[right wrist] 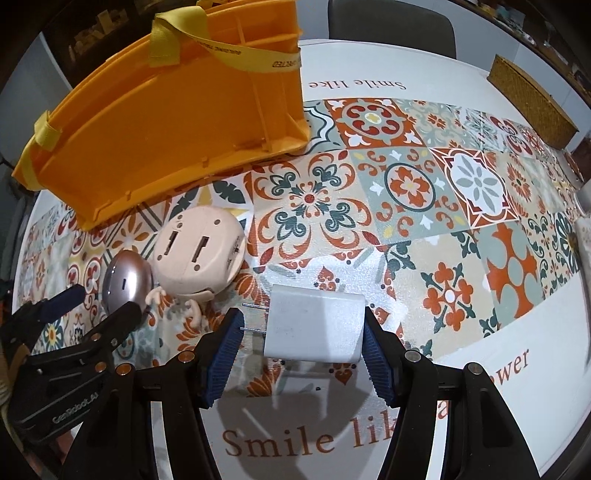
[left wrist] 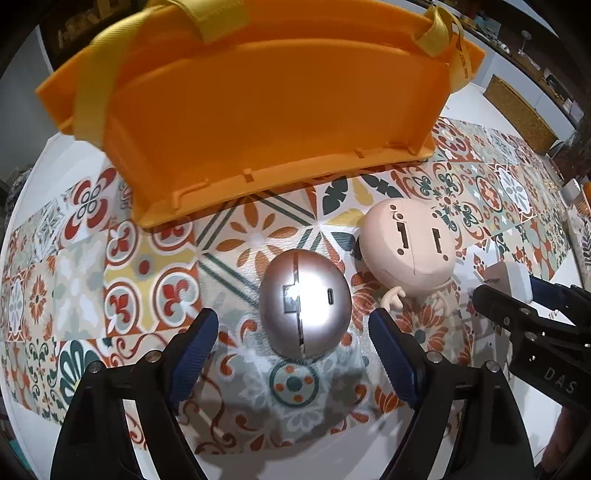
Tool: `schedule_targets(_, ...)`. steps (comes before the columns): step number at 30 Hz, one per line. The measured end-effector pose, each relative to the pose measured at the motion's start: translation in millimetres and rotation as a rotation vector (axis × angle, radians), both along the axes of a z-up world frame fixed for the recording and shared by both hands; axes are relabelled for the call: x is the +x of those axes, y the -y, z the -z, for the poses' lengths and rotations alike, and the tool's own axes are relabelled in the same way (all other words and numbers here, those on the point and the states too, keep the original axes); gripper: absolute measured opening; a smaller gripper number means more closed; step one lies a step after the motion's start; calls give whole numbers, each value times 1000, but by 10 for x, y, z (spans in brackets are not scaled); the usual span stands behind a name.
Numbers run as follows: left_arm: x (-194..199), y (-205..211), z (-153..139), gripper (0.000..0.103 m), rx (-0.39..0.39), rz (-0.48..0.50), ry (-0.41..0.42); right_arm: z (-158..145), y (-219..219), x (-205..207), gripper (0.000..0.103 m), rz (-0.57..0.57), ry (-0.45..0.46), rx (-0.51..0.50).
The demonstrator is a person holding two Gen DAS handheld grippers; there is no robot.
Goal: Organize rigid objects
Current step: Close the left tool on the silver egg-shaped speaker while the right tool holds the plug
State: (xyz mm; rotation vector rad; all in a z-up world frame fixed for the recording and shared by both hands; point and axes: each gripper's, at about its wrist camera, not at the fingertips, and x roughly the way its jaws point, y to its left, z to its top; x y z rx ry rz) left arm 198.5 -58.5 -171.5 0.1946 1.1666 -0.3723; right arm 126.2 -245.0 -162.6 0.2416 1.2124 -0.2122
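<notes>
A white bench (right wrist: 461, 62) carries a tile-patterned mat (right wrist: 424, 206) in orange, green and cream, printed with "Smile like". A woven brown rectangular basket (right wrist: 532, 107) sits at its far edge, a dark chair back (right wrist: 391, 26) behind.

An orange basket (left wrist: 266, 96) with yellow straps (left wrist: 96, 92) was seen on a tablecloth (right wrist: 424, 206) patterned with orange, green and grey floral tiles. A silver egg-shaped case (left wrist: 304, 306), a peach-coloured figure (left wrist: 406, 247) and a white charger (right wrist: 314, 326) were shown. Dark blue pads (right wrist: 225, 354) were carried on black grippers.
</notes>
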Motion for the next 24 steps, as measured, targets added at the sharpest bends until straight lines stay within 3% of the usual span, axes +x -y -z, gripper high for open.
schedule_targets(11,87,56,124,66,-8,-9,2,52,47,55,62,4,-15,-1)
schedule_targets(14,70,76,121,53,1,-1,25,66,44,62,62,2,-18,-1)
schedule_targets(24,-18,18,7,53,-8,8,36,8,-57,47,62,-14,-10,-2)
